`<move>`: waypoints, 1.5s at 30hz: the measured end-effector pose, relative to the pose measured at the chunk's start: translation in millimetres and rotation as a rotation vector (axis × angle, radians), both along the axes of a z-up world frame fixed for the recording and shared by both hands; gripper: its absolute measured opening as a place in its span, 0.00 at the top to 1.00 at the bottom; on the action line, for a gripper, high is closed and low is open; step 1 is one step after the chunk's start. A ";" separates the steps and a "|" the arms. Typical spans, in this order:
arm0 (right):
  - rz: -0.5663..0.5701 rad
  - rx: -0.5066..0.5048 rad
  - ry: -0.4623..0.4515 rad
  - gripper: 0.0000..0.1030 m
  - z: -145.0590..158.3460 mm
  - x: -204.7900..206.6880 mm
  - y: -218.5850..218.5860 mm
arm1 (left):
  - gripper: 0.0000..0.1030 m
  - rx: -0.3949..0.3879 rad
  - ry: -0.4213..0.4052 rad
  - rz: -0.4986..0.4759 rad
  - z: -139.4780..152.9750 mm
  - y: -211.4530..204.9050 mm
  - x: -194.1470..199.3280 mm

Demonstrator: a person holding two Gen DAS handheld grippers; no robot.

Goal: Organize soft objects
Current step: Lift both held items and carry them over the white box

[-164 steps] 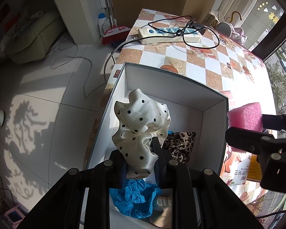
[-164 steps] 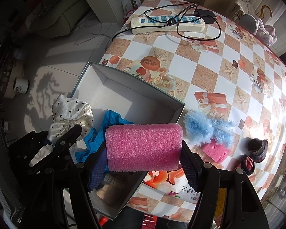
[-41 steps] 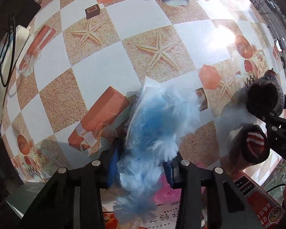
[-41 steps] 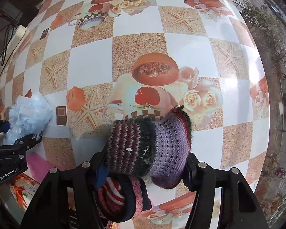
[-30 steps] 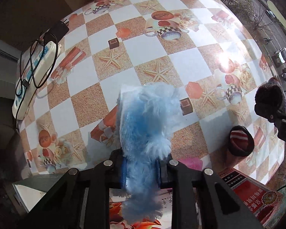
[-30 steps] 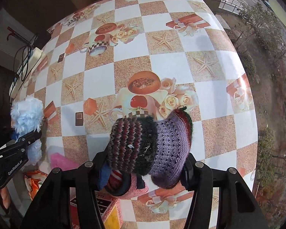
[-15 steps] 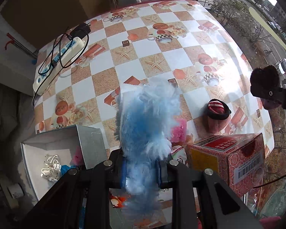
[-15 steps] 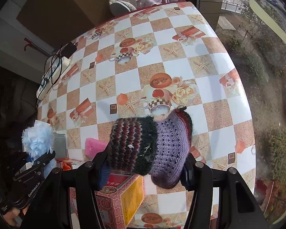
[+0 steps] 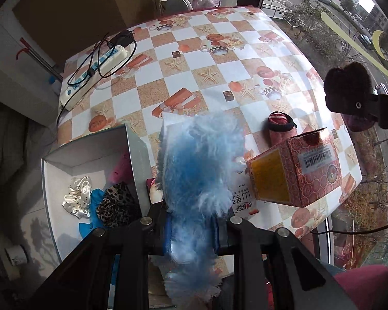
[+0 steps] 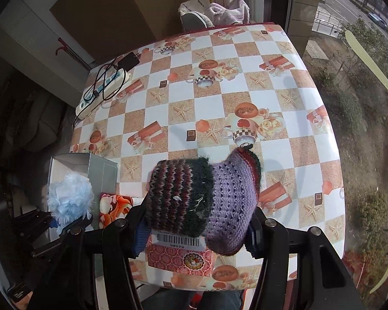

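Observation:
My left gripper (image 9: 192, 235) is shut on a fluffy light-blue soft piece (image 9: 199, 170) and holds it high above the table, just right of the white box (image 9: 49, 180). The box holds a polka-dot scrunchie (image 9: 77, 199), a leopard scrunchie (image 9: 116, 205), blue cloth and a pink foam piece (image 9: 120, 168). My right gripper (image 10: 196, 230) is shut on a knitted striped and purple sock (image 10: 201, 199), held above the table's front. It shows in the left wrist view (image 9: 348, 90) at the right. The blue piece shows in the right wrist view (image 10: 69, 196).
A second knitted sock (image 9: 280, 126) lies on the checked tablecloth (image 9: 219, 59). A red and yellow carton (image 9: 295, 173) stands beside it, above a printed packet (image 9: 241, 199). A power strip with cables (image 9: 95, 69) lies at the far left. The table's edges drop off all round.
Both grippers have risen higher above the table with their loads. The left gripper has shifted toward the white box, which now shows more of its contents.

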State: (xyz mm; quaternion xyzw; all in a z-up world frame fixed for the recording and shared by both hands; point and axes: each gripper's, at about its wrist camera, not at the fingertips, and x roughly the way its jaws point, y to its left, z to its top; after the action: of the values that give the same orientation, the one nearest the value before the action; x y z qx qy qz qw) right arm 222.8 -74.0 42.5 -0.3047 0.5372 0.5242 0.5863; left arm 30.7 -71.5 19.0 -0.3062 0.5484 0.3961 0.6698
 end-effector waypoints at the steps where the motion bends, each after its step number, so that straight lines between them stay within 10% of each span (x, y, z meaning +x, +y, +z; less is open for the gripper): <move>1: 0.008 0.004 -0.001 0.42 3.2 -6.9 -1.2 | 0.75 -0.001 -0.002 0.006 1.1 -2.7 -4.4; 45: 0.429 -0.039 -0.028 0.42 14.5 -198.7 6.0 | 0.75 0.074 -0.082 0.355 22.2 -34.9 -161.9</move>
State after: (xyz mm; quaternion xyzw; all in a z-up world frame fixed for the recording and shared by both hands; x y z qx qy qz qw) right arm 24.1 -67.9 57.0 -0.4308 0.4618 0.6221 0.4628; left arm -131.2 -106.4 41.2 -0.3893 0.4428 0.5153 0.6220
